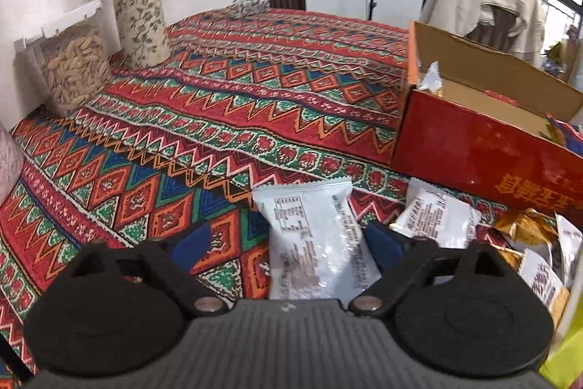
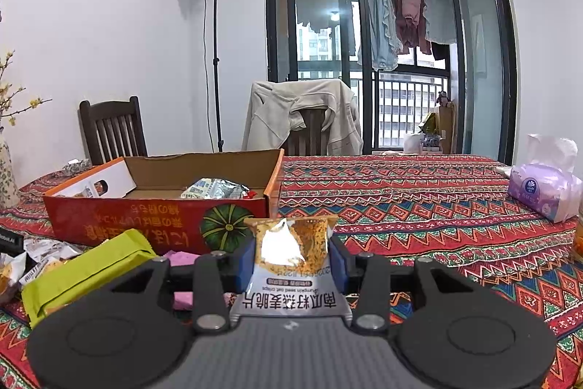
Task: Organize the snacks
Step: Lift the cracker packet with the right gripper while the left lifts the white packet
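Observation:
A white snack packet (image 1: pixel 313 236) lies flat on the patterned tablecloth (image 1: pixel 255 90), between the blue pads of my left gripper (image 1: pixel 288 245). The jaws stand wide: the left pad is clear of the packet and the right pad sits at its edge. My right gripper (image 2: pixel 291 261) is shut on a gold and white crisps packet (image 2: pixel 288 239), held upright above the table in front of the red cardboard box (image 2: pixel 145 221). That open box (image 1: pixel 473 148) has a few packets lying inside it.
More loose packets (image 1: pixel 528 243) are heaped right of the left gripper, with a second white packet (image 1: pixel 437 214) and a green packet (image 2: pixel 83 272). A flowered vase (image 1: pixel 140 6) and a seed jar (image 1: pixel 73 72) stand far left. A tissue pack (image 2: pixel 543 188) sits at the right.

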